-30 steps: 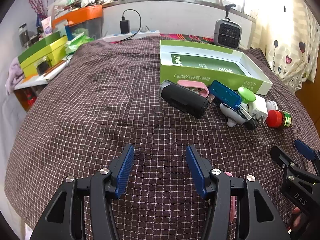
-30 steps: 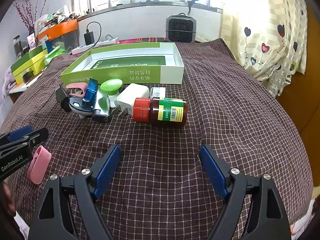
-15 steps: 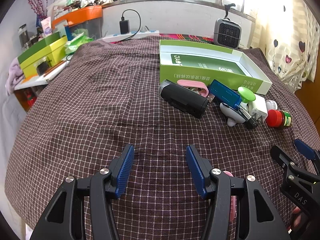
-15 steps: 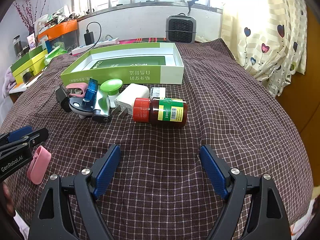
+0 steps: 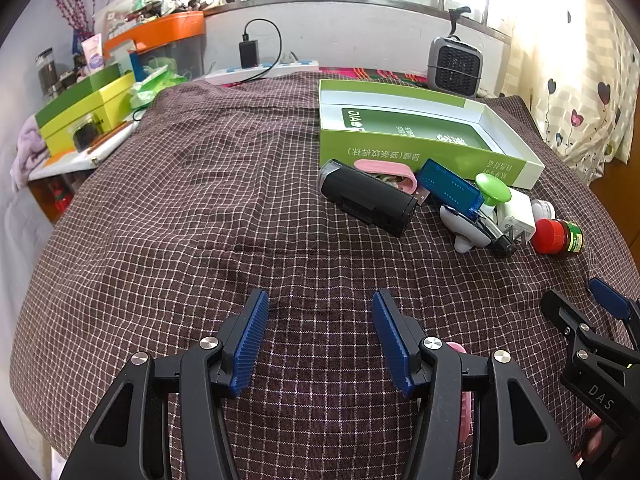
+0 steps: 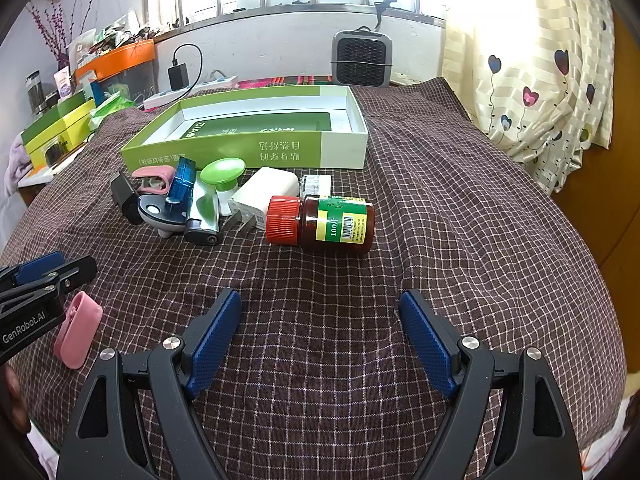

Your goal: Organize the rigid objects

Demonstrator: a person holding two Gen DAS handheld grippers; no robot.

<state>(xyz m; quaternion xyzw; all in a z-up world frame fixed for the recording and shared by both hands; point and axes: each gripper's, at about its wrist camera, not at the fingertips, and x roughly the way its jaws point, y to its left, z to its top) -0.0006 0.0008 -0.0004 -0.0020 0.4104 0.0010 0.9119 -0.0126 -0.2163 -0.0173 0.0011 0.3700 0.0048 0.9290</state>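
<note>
Both grippers' jaws gaped empty; the round red-capped brown bottle [image 6: 322, 222] (lying sideways) might roll when nudged.

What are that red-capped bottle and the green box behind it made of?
The bottle looks like amber-brown translucent plastic or glass, I can't tell which, with a ribbed red plastic cap and glossy paper label. The green box looks like matte printed cardboard: thin folded walls, white inside.

Your left wrist camera looks forward, low over the checked cloth [image 5: 168, 216], with the green box [image 5: 404, 152] ahead to the right. Your right wrist camera sits nearer the brown bottle [image 6: 324, 222]. Both views share the box, the clutter before it and the heater [image 6: 362, 58].
</note>
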